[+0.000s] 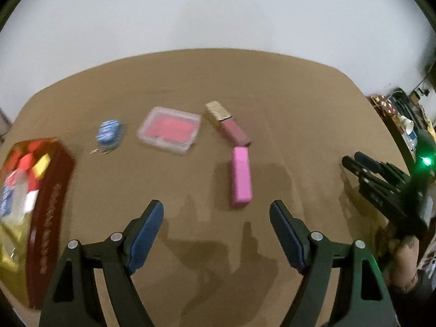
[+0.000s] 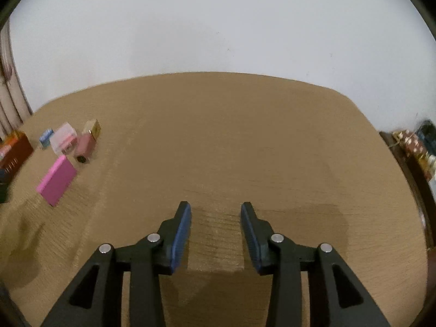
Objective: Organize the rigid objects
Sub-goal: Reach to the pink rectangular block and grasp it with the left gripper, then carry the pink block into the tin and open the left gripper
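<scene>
Left wrist view: left tongs [image 1: 216, 212] gape wide, empty, just short of the pink box [image 1: 241, 177] on the desk [image 1: 299, 114]; right tongs [image 2: 215, 212], well right of it, stand partly apart, empty.

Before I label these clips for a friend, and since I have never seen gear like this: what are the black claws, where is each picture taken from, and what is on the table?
The claws are hand-held grippers, one in each of a person's hands, each carrying a camera that looks along its fingers. One picture is from the left gripper, the other from the right gripper. Both are open and hold nothing. On the brown table lie a pink box, a lip gloss tube with a gold cap, a clear case, a small blue packet and, at the left edge, a red tray already holding some items.
</scene>
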